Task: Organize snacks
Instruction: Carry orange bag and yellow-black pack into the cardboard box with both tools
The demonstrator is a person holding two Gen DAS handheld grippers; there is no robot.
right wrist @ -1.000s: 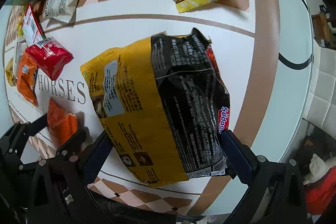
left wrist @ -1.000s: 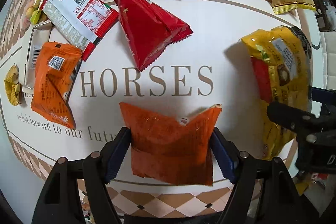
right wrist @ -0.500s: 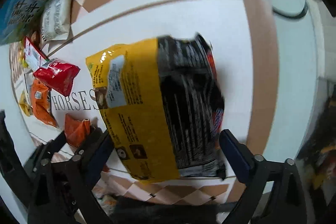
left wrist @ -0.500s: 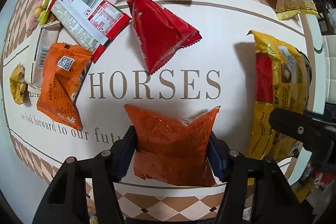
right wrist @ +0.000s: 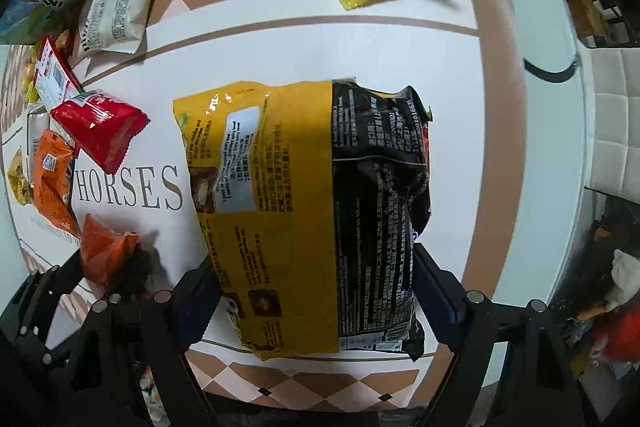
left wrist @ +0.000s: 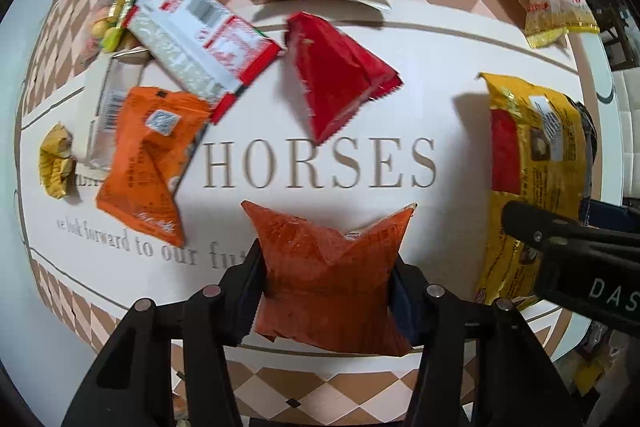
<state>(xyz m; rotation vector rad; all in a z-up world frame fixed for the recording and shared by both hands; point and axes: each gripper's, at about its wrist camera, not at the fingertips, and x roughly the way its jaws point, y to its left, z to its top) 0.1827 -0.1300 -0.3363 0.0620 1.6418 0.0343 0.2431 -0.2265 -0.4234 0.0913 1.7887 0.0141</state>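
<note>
1. Two grippers are at work, both pointing down at the table (left wrist: pixel 460 39). My left gripper (left wrist: pixel 326 281) is closing, and its pads already pinch the sides of the small orange packet (left wrist: pixel 330 287) at the lower centre of the left view; the packet's top edge buckles into a V from the squeeze.
2. My right gripper (right wrist: pixel 316 295) is closing too, with the big yellow-and-black bag (right wrist: pixel 312 211) between its fingers; I judge the pads only just meet its sides, since the bag lies flat and unpuckered.
3. I take each pack across its narrow width so the fingers can span it.
4. Further out, the red packet (left wrist: pixel 340 79) sits above the "HORSES" lettering (left wrist: pixel 320 165), another orange packet (left wrist: pixel 148 159) at mid-left.
5. More snacks crowd the upper edge, so sorting looks barely begun.
</note>
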